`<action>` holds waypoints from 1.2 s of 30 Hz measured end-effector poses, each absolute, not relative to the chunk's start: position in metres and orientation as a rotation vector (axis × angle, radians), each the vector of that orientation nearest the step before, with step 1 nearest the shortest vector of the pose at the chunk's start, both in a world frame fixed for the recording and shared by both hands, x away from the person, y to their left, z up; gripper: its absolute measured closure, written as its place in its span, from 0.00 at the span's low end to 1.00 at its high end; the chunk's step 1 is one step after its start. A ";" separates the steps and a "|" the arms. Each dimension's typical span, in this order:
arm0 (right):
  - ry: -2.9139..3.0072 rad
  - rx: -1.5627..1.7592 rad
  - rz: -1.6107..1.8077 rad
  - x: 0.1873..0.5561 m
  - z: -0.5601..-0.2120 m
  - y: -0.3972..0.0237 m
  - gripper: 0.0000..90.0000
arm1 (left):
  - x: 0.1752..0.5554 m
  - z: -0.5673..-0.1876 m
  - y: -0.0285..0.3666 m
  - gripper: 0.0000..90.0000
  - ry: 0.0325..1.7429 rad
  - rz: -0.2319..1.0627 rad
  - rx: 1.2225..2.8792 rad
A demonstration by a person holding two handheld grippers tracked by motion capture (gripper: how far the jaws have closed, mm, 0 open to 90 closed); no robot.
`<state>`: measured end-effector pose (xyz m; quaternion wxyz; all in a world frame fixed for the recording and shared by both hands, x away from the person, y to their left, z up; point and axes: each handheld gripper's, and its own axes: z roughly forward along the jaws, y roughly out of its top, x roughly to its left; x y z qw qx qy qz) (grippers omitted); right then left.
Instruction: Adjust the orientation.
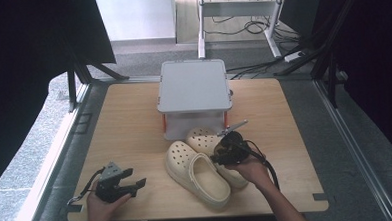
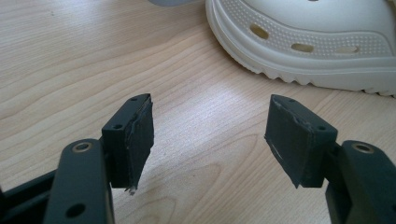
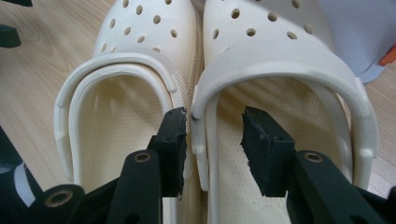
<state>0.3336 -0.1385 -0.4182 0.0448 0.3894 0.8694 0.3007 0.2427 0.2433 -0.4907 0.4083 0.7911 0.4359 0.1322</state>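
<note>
two cream clogs lie side by side on the wooden table [image 1: 134,118], just near of a grey lidded box [image 1: 194,85] at the far middle. the left clog [image 1: 197,174] and the right clog [image 1: 213,145] run with toes far and heels near, touching along their inner sides. the right gripper [image 1: 226,150] sits over the heel end of the pair; in the right gripper view its jaws stand partly apart, straddling the right clog's inner wall, one pad [image 3: 173,142] in the seam between the shoes. likely that wall is the grasp. the left gripper [image 1: 118,183] rests wide open and empty, well left of the clogs.
</note>
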 end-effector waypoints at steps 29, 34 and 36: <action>2.823 1.127 0.684 0.348 -0.435 -0.100 0.59 | 0.242 -0.491 0.244 0.37 1.097 0.335 1.995; 2.838 1.122 0.625 0.353 -0.436 -0.094 0.65 | 0.243 -0.491 0.244 0.37 1.098 0.337 1.998; 2.843 1.125 0.614 0.354 -0.437 -0.093 0.66 | 0.242 -0.491 0.244 0.37 1.097 0.337 1.995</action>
